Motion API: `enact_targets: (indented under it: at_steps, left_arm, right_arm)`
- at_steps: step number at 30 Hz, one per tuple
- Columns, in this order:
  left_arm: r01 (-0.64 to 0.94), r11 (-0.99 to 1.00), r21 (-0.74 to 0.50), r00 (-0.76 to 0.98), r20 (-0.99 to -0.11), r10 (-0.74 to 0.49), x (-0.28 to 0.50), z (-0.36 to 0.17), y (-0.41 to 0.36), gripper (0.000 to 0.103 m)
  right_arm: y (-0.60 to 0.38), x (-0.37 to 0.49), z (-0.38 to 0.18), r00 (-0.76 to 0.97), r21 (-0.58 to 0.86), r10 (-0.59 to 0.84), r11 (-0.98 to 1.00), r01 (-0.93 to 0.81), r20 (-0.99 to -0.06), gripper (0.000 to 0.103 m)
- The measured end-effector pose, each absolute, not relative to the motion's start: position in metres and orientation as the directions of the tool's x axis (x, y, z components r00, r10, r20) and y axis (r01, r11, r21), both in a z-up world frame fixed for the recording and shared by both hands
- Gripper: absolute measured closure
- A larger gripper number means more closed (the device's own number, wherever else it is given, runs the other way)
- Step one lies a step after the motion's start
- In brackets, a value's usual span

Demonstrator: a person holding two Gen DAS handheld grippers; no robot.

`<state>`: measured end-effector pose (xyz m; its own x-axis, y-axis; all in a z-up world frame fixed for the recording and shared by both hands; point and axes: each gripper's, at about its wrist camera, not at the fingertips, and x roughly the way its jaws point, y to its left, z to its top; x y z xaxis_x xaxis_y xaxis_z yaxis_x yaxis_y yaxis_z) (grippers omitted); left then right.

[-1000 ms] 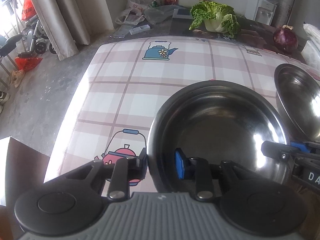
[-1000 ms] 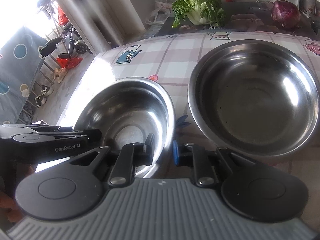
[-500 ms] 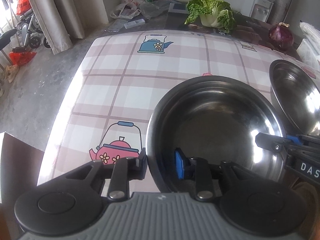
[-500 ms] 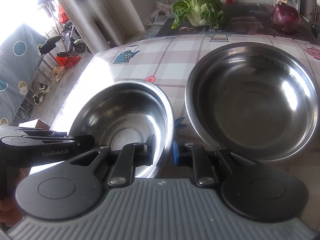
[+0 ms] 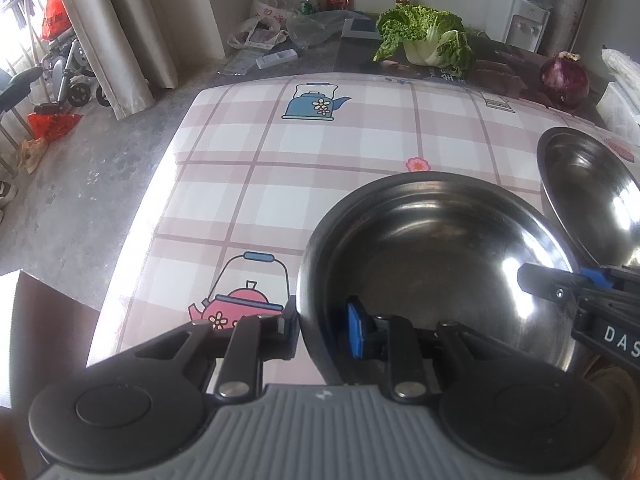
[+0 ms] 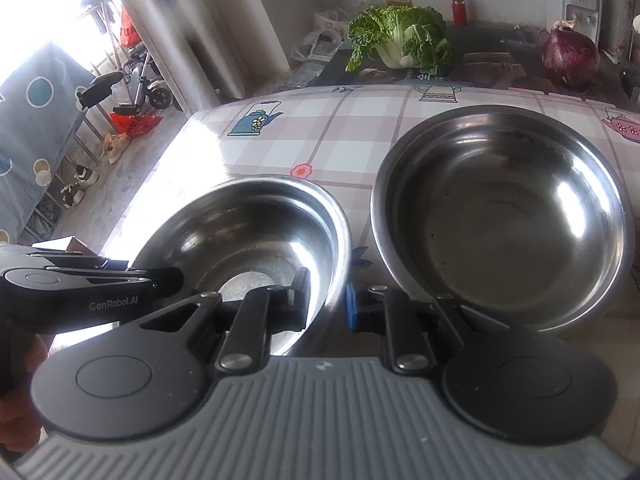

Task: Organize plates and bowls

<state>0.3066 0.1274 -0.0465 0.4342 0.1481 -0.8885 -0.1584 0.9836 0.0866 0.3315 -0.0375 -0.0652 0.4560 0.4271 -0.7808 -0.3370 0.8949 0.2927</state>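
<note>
left tongs [image 5: 322,330]: closing across near rim of small bowl [image 5: 436,256], wall between fingers | right tongs [image 6: 328,300]: clamped on same bowl's right rim | big bowl [image 6: 504,220]: on surface, just right of right tongs, nearer that hand

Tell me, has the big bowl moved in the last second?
No. The big bowl keeps the same gap to the flower print on its left.
</note>
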Motion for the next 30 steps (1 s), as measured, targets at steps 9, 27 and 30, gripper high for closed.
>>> enact_targets:
  at_steps: [9,27,30]
  left_arm:
    - [-0.156,0.984,0.087,0.442,-0.885,0.148,0.303,-0.041,0.127,0.078]
    - [-0.149,0.985,0.085,0.496,-0.855,0.149,0.295,-0.007,0.117,0.078]
    - [-0.144,0.986,0.081,0.507,-0.85,0.144,0.294,0.001,0.112,0.078]
  right_arm:
    - [-0.039,0.332,-0.06,0.463,0.298,0.432,0.893,-0.336,-0.774,0.087]
    - [-0.049,0.324,-0.031,0.502,0.294,0.435,0.894,-0.338,-0.748,0.087]
    - [-0.053,0.322,-0.023,0.514,0.289,0.432,0.896,-0.336,-0.741,0.087]
